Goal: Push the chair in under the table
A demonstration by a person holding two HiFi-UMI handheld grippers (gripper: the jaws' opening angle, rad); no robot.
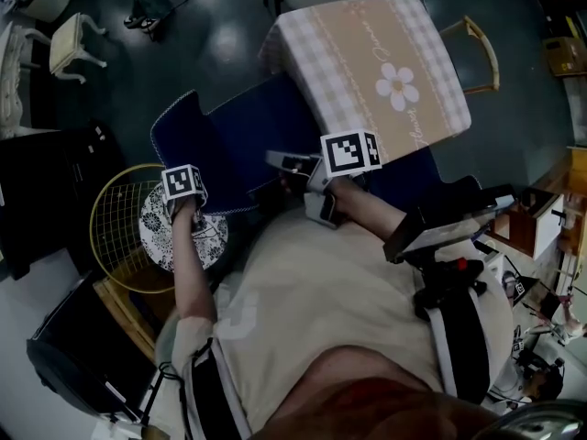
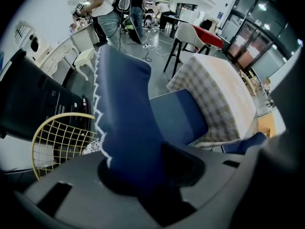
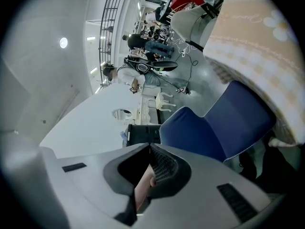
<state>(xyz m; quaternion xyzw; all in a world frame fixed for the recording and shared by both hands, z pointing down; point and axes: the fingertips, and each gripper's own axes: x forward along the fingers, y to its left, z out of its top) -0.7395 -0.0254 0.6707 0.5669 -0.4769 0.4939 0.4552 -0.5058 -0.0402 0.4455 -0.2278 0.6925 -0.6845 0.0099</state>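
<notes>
Standing with its seat turned toward the table, the blue chair (image 1: 261, 131) is only partly pushed in: the far end of the seat lies under the hanging edge of the checked cloth, while the backrest (image 2: 125, 123), edged with white zigzag stitching, stands clear on the side of the person. The left tongs (image 1: 183, 195) point down onto the top edge of this backrest. In the left gripper view the blue padding fills the gap between the two jaws, which stand about half open and press on it from both sides. The right tongs (image 1: 281, 161) are held over the near part of the seat, just beside the cloth's edge, and point almost level. Their jaws are closed together and carry nothing. The tabletop (image 1: 367, 58) is covered by a beige cloth with a white flower print (image 1: 397, 87). A wooden chair (image 1: 483, 51) stands at its far right side. Left of the blue chair, near the person's left arm, there is a yellow wire seat (image 1: 110, 236) with a patterned cushion (image 1: 204, 238). Farther away a white stool (image 1: 71, 42) stands on the dark floor (image 1: 183, 44). Some people (image 2: 112, 11) are at the back of the room.
</notes>
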